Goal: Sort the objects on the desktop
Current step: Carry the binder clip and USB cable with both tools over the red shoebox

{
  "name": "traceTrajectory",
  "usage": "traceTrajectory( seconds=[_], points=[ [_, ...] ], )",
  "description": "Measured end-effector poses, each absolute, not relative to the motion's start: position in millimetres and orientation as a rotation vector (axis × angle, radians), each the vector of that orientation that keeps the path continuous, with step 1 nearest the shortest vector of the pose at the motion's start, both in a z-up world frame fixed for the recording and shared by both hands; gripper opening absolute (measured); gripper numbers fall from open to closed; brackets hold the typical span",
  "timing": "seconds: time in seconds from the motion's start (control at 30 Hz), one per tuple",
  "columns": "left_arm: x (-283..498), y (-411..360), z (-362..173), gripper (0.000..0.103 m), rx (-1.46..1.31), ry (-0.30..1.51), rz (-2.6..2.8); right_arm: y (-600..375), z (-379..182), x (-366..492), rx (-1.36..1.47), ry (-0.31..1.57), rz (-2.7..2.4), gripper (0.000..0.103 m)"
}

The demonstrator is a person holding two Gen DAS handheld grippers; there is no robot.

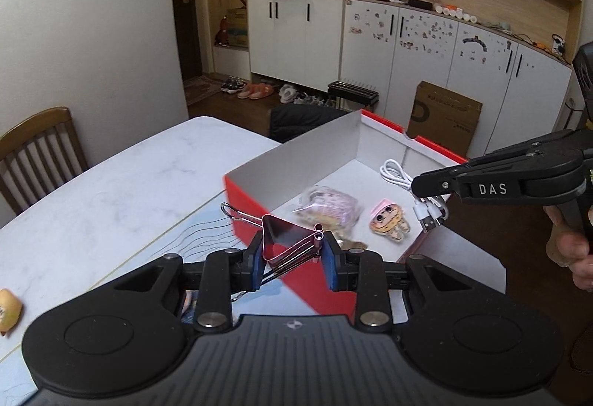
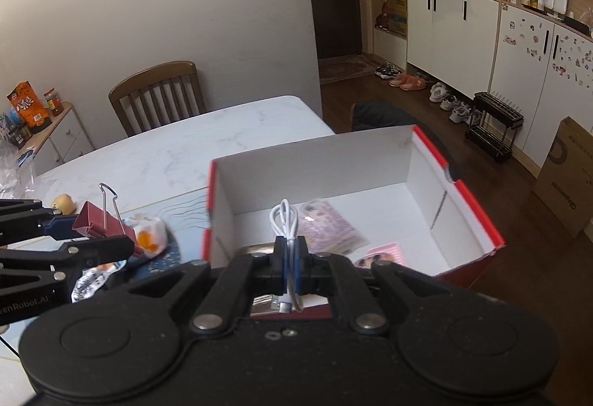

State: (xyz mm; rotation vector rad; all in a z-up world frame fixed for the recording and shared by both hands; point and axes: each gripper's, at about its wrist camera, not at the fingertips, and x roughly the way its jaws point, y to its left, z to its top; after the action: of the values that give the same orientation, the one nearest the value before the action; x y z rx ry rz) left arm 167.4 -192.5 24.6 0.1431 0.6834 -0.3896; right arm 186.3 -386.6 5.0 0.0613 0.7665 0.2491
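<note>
Yellow toy cut by frame edge

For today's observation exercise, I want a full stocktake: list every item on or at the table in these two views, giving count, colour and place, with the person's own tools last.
Box: one, red outside, white inside, open on the table.
Table: one, white marble-look.
Binder clip: one, dark red, held over the box's near edge.
USB cable: one, white, coiled, held above the box.
Packet: one, pinkish, inside the box.
Cartoon figure: one, pink and tan, inside the box.
Chair: one, brown wood, behind the table.
Left gripper: black, blue pads, shut on the clip.
Right gripper: black, shut on the cable.
</note>
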Motion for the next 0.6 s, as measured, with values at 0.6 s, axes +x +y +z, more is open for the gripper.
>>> traceTrajectory(
  seconds=[0.6],
  points=[
    [230.2,-278.3,6.3,0.030,0.235,0.771,-0.503,-447.9,-16.1,244.8,0.059,0.821,0.256,0.003]
  ],
)
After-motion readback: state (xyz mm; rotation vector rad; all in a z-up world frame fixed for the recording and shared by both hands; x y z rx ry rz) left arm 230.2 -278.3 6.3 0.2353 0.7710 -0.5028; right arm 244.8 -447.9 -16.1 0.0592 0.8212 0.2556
